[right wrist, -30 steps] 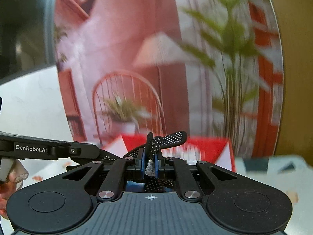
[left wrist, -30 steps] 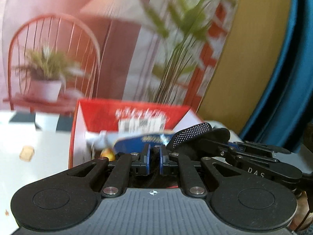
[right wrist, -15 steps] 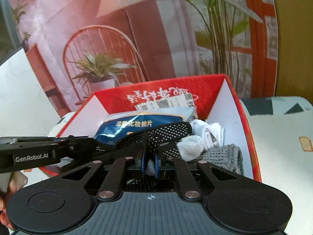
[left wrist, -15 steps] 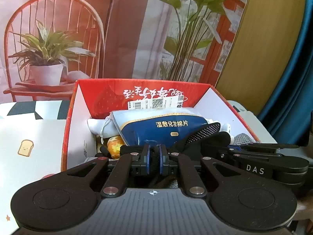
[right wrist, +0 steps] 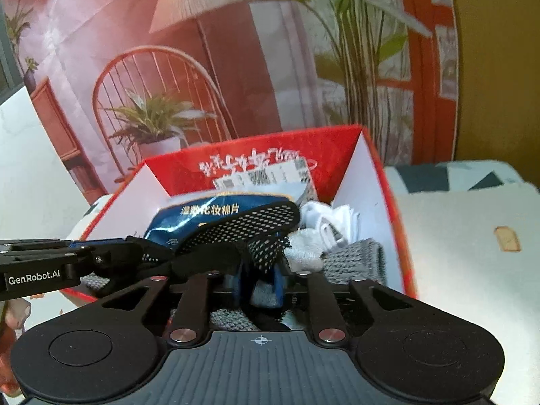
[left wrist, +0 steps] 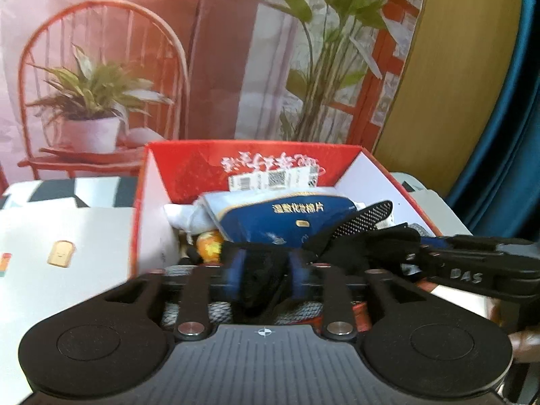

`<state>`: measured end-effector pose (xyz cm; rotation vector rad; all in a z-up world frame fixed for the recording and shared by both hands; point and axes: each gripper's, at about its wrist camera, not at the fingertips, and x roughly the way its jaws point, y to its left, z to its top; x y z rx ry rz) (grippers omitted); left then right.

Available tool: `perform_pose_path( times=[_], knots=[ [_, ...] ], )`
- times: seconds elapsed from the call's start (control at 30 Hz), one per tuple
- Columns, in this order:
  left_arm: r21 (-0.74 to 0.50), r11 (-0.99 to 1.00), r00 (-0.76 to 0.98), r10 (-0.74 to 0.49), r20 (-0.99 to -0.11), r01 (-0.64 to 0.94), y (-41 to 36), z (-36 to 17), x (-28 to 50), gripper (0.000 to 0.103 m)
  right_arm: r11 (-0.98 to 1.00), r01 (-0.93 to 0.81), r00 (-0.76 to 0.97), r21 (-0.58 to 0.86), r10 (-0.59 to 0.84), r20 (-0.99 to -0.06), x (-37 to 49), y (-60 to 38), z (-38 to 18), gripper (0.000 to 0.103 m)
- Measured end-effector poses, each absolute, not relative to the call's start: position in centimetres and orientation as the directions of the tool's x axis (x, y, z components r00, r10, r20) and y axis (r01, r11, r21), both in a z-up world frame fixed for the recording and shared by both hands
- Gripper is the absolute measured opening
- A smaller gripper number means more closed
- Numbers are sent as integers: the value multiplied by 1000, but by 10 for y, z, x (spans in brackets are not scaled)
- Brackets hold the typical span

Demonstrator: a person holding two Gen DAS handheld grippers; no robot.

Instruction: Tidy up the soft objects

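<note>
A black sock with white dots lies stretched across the top of the red box, between my two grippers. In the left wrist view its dotted end rests on a blue pack of cotton pads. My left gripper is low over the box's near edge. Its jaws are opening, with black sock fabric loose in the gap. My right gripper is beside it, jaws also opening, and a dotted fold of the sock hangs between its blue pads.
The box also holds white socks, a grey knitted piece and a small orange thing. It stands on a white tablecloth with toast prints. A printed backdrop rises behind it, and a blue curtain hangs at the right.
Both pairs of jaws, shut on the black sock before, have parted. Both grippers have tipped down over the box, and the sock now lies lower on its contents.
</note>
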<state>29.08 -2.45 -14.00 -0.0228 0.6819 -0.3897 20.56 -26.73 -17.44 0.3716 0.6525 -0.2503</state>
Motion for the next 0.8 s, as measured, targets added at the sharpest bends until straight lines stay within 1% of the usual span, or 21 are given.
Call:
perform_pose_path(
  times=[0.03, 0.07, 0.1, 0.13, 0.17, 0.2, 0.23, 0.27, 0.3, 0.33, 0.57, 0.67, 0.8],
  knots=[
    [-140, 931, 721, -352, -597, 338, -22, -136, 286, 65, 908, 339, 774, 245, -122, -621, 201, -266, -169, 27],
    [-135, 933, 735, -348, -582, 334, -19, -132, 280, 76, 912, 337, 781, 236, -130, -611, 196, -265, -163, 31],
    [-131, 935, 748, -343, -568, 330, -17, -127, 274, 81, 913, 337, 786, 229, -139, -602, 192, -265, -158, 44],
    [-127, 937, 760, -338, -556, 324, -14, -122, 269, 91, 914, 339, 794, 223, -150, -589, 186, -265, -151, 58],
    [-123, 939, 772, -335, -541, 321, -12, -116, 263, 97, 915, 340, 804, 219, -161, -573, 180, -264, -144, 63],
    [-120, 940, 783, -333, -525, 319, -9, -109, 256, 99, 916, 338, 812, 214, -169, -558, 175, -263, -138, 71],
    [-117, 941, 793, -330, -512, 317, -7, -103, 251, 101, 919, 337, 820, 206, -179, -544, 170, -261, -130, 81],
    [-112, 942, 802, -328, -499, 315, -5, -97, 244, 103, 920, 341, 825, 194, -194, -531, 164, -259, -122, 87],
    [-106, 945, 810, -322, -490, 311, -3, -91, 238, 103, 921, 343, 831, 187, -205, -517, 159, -257, -115, 99],
    [-99, 948, 822, -311, -477, 301, -1, -84, 230, 103, 922, 339, 843, 185, -211, -494, 152, -255, -107, 102],
    [-86, 970, 886, -244, -393, 229, 15, -39, 178, 103, 923, 325, 886, 207, -221, -407, 111, -242, -56, 103],
    [-79, 976, 903, -220, -369, 205, 21, -18, 157, 103, 923, 336, 887, 189, -243, -393, 95, -232, -31, 103],
    [-32, 988, 930, -156, -332, 154, 21, 11, 126, 103, 929, 330, 901, 169, -256, -351, 72, -217, 0, 103]
  ],
)
